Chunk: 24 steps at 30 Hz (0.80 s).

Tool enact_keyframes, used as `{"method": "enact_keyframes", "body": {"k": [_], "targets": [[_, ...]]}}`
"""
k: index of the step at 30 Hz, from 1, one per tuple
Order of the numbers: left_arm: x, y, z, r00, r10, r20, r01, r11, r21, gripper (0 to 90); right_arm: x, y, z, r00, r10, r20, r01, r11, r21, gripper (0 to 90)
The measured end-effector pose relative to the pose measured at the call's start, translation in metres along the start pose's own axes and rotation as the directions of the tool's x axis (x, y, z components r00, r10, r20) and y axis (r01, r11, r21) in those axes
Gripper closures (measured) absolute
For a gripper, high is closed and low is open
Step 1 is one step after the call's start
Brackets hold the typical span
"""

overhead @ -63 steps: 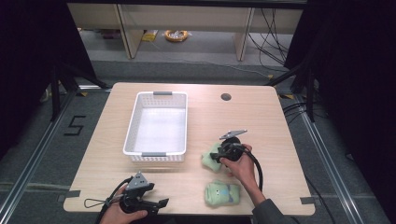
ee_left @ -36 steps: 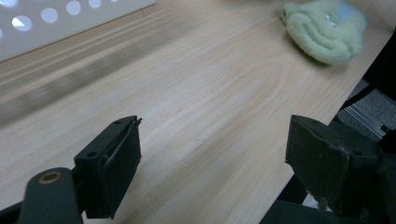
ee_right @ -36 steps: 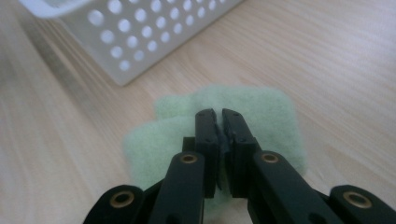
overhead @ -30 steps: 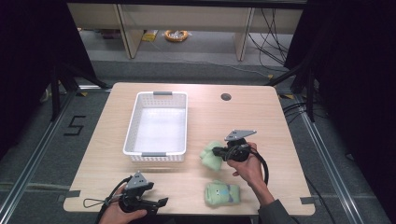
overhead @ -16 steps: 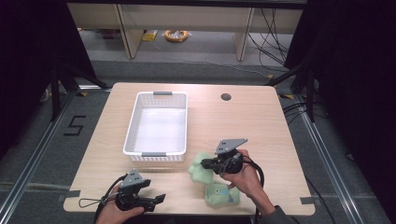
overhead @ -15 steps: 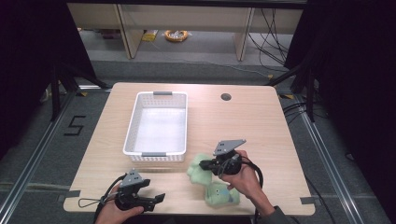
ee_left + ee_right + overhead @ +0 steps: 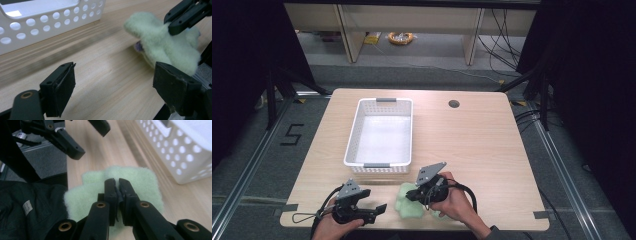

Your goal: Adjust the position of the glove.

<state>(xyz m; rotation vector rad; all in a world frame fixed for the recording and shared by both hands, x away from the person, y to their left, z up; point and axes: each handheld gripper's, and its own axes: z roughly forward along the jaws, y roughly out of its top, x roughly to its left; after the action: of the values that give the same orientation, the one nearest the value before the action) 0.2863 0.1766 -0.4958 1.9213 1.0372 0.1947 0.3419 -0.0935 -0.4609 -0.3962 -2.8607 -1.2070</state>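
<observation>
While my left claw (image 7: 379, 210) rests low at the near left edge of the surface (image 7: 492, 145), its jaws stand wide apart with nothing between them. In the left gripper view they frame bare wood, with the basket (image 7: 50, 22) up to the left and the green plush (image 7: 165, 47) off to the right. The white basket (image 7: 382, 131) sits on the surface beyond the left claw. Just right of that claw, near the front edge, lies the plush (image 7: 409, 205), close to the basket's near end. My right claw (image 7: 411, 196) is pinched nearly closed on the plush (image 7: 135, 182), with a bit of its fabric caught between the pads.
</observation>
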Motion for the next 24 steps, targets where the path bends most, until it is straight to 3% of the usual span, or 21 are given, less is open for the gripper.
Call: {"method": "enact_keyframes", "body": {"k": [4, 5, 8, 15, 18, 21, 24], "targets": [[0.0, 0.0, 0.0, 1.0, -0.002, 0.001, 0.002, 1.0, -0.006, 17.5, 0.002, -0.001, 0.008, 0.9999, 0.004, -0.01, -0.004, 1.0, 0.021, 85.7], [0.001, 0.0, -0.001, 1.0, 0.002, 0.0, -0.002, 1.0, 0.0, 17.5, 0.001, -0.001, 0.011, 0.9996, -0.021, -0.022, 0.021, 1.0, 0.021, 85.7], [0.0, 0.0, 0.0, 1.0, 0.0, 0.003, 0.0, 1.0, 0.01, 17.5, 0.005, -0.001, 0.018, 0.9993, -0.01, -0.036, 0.012, 0.999, 0.047, 85.6], [-0.001, 0.0, 0.002, 0.9999, 0.01, 0.013, -0.01, 0.9998, 0.018, 17.6, 0.009, -0.003, 0.032, 0.9964, -0.067, -0.051, 0.072, 0.992, 0.104, 85.3], [-0.001, 0.001, 0.004, 0.9999, 0.01, 0.007, -0.01, 0.9999, 0.012, 18.0, 0.01, -0.004, 0.034, 0.9958, -0.067, -0.062, 0.074, 0.991, 0.114, 85.0], [-0.001, 0.005, 0.009, 0.9997, 0.008, 0.022, -0.008, 0.9999, 0.01, 19.8, 0.008, -0.005, 0.035, 0.995, -0.09, -0.044, 0.095, 0.987, 0.13, 84.6], [-0.002, 0.008, 0.018, 0.998, 0.013, 0.062, -0.015, 0.9995, 0.026, 25.3, 0.01, -0.007, 0.037, 0.9938, -0.089, -0.067, 0.097, 0.986, 0.132, 83.2]]}}
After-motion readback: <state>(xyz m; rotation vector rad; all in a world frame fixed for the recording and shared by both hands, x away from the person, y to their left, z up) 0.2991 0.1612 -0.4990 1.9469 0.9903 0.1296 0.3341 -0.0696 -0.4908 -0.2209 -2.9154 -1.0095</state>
